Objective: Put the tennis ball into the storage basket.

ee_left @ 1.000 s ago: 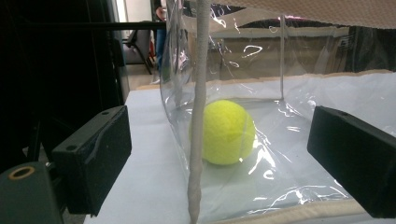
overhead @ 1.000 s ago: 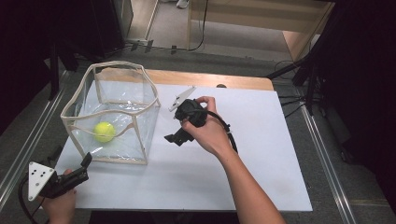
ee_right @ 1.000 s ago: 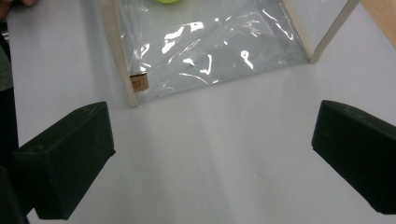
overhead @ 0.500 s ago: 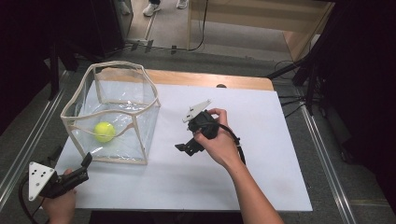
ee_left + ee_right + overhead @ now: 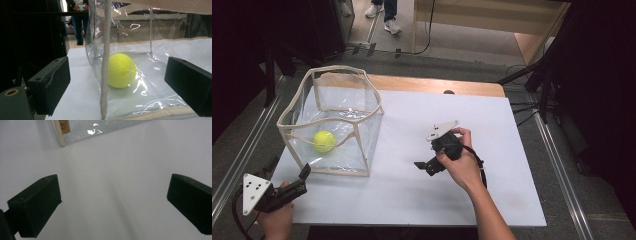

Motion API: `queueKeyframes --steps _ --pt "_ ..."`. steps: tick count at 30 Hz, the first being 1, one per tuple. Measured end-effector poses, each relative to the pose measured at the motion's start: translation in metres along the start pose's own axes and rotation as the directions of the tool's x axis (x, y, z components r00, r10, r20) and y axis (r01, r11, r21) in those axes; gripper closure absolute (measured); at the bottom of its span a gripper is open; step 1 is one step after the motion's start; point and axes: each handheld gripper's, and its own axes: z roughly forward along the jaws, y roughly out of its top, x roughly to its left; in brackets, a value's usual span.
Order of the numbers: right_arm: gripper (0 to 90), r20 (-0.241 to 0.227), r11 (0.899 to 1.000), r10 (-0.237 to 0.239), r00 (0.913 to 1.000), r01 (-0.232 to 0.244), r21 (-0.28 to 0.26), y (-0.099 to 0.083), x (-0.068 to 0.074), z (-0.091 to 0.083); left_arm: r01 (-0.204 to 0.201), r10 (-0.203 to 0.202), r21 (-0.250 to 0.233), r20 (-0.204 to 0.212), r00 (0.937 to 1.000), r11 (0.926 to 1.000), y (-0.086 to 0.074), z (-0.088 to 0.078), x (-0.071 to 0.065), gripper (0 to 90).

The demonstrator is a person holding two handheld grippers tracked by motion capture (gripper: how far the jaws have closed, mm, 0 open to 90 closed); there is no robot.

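A yellow tennis ball (image 5: 323, 141) (image 5: 121, 70) lies inside a clear plastic box (image 5: 332, 121) with cream edging, at the table's left. My left gripper (image 5: 292, 181) rests at the front left corner of the table, just short of the box, open, with nothing between its jaws; its view looks through the box wall (image 5: 105, 62) at the ball. My right gripper (image 5: 424, 166) hovers over the white table top (image 5: 492, 130) near the middle, open and empty, pointing down and toward the box's lower corner (image 5: 61, 132).
The white board (image 5: 112, 170) covers most of the wooden table. Metal rails (image 5: 242, 155) run along both sides. A person's legs (image 5: 78, 25) stand beyond the far end. Cables (image 5: 532, 105) lie at the far right.
My right gripper has moved away from the box, to the right and toward the front of the table. The left gripper and the ball have stayed put.
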Motion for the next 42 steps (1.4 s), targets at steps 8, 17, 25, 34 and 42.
queueKeyframes --steps 8,17,25,34,42 --pt "0.0 0.016 0.999 0.042 0.9990 -0.042 -0.020 -0.024 -0.004 -0.008 0.000 0.000 0.002 -0.001 1.0000 1.0000 0.000 0.000 0.000 6.8" --pt "0.0 0.031 0.995 0.088 0.9956 -0.086 -0.053 -0.052 -0.007 -0.018 -0.001 0.001 0.000 -0.001 1.0000 1.0000 0.000 0.000 -0.001 6.8" --pt "0.0 0.054 0.989 0.137 0.9891 -0.133 -0.068 -0.080 -0.008 -0.027 -0.012 0.012 0.003 0.002 0.9999 0.9999 0.000 0.000 -0.001 6.8" --pt "0.0 0.082 0.977 0.196 0.9772 -0.188 -0.100 -0.108 -0.009 -0.041 -0.019 0.019 0.004 0.001 0.9998 0.9998 0.000 0.000 -0.001 6.8" --pt "0.0 0.104 0.964 0.243 0.9644 -0.228 -0.138 -0.135 -0.011 -0.051 -0.019 0.019 0.005 -0.003 0.9998 0.9998 0.000 0.000 -0.002 6.8"
